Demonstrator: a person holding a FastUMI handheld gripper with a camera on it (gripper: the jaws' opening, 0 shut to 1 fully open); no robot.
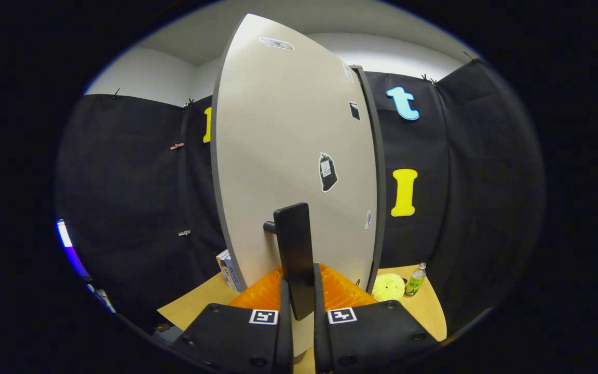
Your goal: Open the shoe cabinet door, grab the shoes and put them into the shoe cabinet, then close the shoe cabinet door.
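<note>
- Right, shoe cabinet door [288,145] stands swung open, edge-on, just ahead of gripper [299,306].
- Bench [423,311] behind carries plush toy [388,287], bottle [415,280].
- Jaws nearly closed, clamped on the door's dark handle [296,254].

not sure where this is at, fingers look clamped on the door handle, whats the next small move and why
Probably swing the cabinet door along its arc by the handle. The gripper has both fingers pressed on that handle, and the door stands edge-on, partly swung. Which way it should go I cannot tell.
</note>
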